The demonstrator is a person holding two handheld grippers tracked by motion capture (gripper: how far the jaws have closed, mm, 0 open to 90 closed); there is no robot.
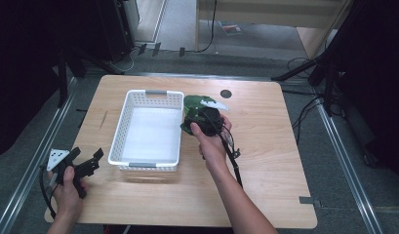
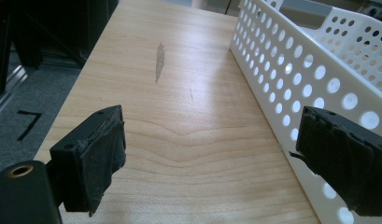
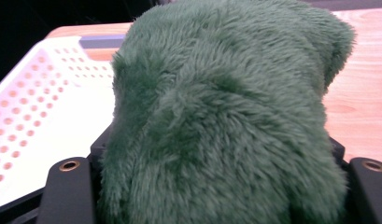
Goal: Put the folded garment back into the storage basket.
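From the high view, the right gripper [image 1: 203,118] is clamped on a fluffy dark-green plush toy [image 1: 192,104], held just beside the right wall of the white perforated plastic basket [image 1: 120,127] on the light wooden desk [image 1: 265,146]. The step in hand looks like carrying the toy over that wall and setting it inside. To do it well, lift until the toy's underside clears the rim, move across to the middle of the basket floor, then lower before letting go. The left gripper [image 1: 85,163] rests near the basket's near-left corner, apart from it.

In the left gripper view, its black padded fingers [image 2: 97,158] stand wide apart with nothing between them, the basket wall [image 2: 291,79] just to one side. It could steady the basket if the toy drags on the rim.

In the right gripper view, the green plush [image 3: 226,116] bulges up between the closed fingers and hides their tips; the basket's floor [image 3: 62,116] lies beyond and to the left. A soft toy can sag, so keep the squeeze firm until it is well inside.
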